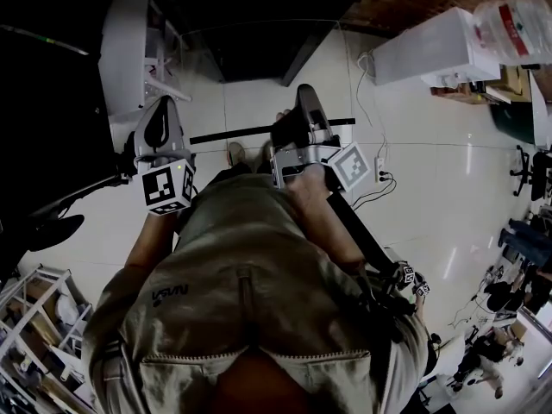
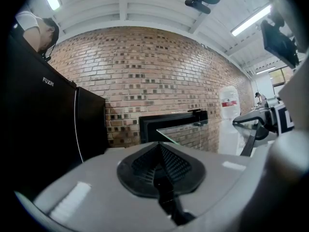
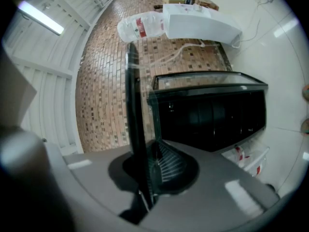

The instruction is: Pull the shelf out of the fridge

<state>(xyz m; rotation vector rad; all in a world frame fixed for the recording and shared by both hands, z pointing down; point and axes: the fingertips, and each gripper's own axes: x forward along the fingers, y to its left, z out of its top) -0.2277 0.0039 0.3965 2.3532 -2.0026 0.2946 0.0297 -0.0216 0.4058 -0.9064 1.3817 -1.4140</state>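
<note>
In the head view a glass shelf (image 1: 259,84) with a black front trim (image 1: 233,133) hangs level over the white floor, in front of the dark fridge (image 1: 259,15). My right gripper (image 1: 304,102) is shut on the shelf's near edge. In the right gripper view the trim (image 3: 133,105) runs straight into the closed jaws of that gripper (image 3: 147,153), with the black fridge (image 3: 212,115) beyond. My left gripper (image 1: 160,115) hovers left of the shelf, apart from it. In its own view the left gripper (image 2: 159,151) is shut and empty, and the glass pane (image 2: 183,126) shows ahead.
A white water dispenser (image 1: 431,50) with its bottle (image 1: 513,24) stands at the right by the brick wall. A power strip and cables (image 1: 379,172) lie on the floor. A white door with bins (image 1: 129,50) stands at the left. A metal rack (image 1: 34,317) is lower left.
</note>
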